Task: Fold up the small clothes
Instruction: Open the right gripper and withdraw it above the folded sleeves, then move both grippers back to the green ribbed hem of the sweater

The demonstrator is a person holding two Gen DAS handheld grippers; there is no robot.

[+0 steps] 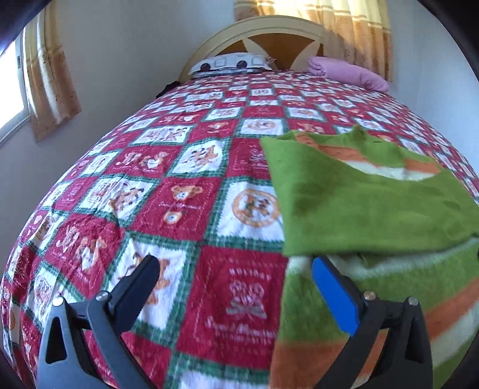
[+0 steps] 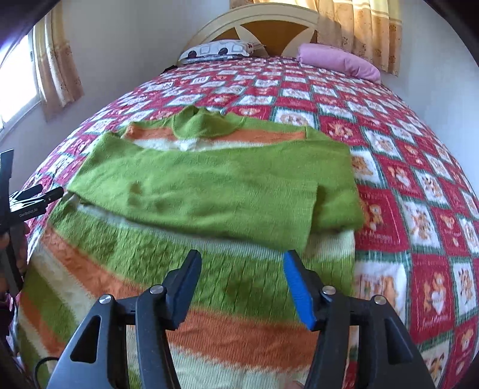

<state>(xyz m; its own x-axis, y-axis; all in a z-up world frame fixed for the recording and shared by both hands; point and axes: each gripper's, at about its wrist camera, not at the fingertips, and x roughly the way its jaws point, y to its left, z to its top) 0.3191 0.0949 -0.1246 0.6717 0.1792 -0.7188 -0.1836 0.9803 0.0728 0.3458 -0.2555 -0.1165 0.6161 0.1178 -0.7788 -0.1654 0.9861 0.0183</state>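
A green sweater with orange and white stripes [image 2: 194, 191] lies flat on the bed, its sleeves folded across the chest. In the left wrist view the sweater [image 1: 368, 209] fills the right side. My left gripper [image 1: 236, 272] is open and empty, low over the sweater's left edge, its blue finger above the knit. It also shows at the left edge of the right wrist view [image 2: 36, 194]. My right gripper [image 2: 242, 269] is open and empty, hovering over the sweater's lower body just below the folded sleeve.
The bed has a red, green and white patchwork quilt [image 2: 404, 185]. At the headboard [image 2: 263, 27] lie a patterned pillow [image 2: 218, 49] and a pink pillow [image 2: 338, 61]. Curtained windows are at left and behind. A wall runs along the bed's left side.
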